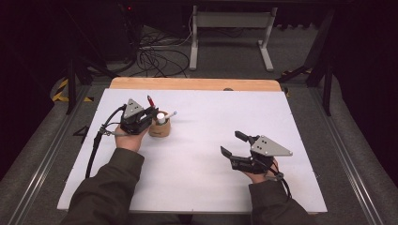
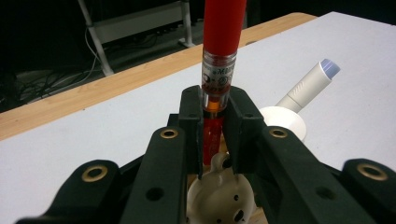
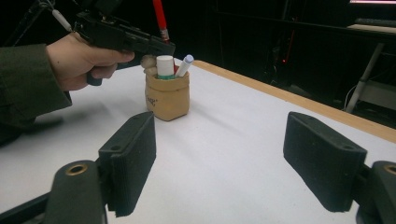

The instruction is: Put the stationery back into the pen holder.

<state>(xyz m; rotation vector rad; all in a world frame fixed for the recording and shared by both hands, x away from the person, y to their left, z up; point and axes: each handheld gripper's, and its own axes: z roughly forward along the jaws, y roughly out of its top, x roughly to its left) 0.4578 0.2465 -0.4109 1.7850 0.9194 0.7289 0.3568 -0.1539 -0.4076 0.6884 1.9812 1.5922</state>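
A small tan pouch-like cup (image 1: 160,130) (image 3: 167,99) stands on the white table mat (image 1: 197,154), left of centre. It holds a white tube (image 1: 161,117) (image 3: 165,66), a white marker (image 1: 172,114) (image 2: 308,84) (image 3: 185,65) and a small cream figure (image 2: 219,191). My left gripper (image 1: 151,112) (image 2: 215,135) (image 3: 164,46) is shut on a red pen (image 1: 150,100) (image 2: 221,42) (image 3: 160,16), held upright with its lower end in the cup's mouth. My right gripper (image 1: 232,143) (image 3: 233,158) rests open over the mat at the right, nothing between its pads.
A wooden strip (image 1: 195,84) borders the mat's far edge. Beyond it a white desk frame (image 1: 230,33) and loose cables (image 1: 155,56) sit on the floor. Bare mat lies between the cup and the right gripper.
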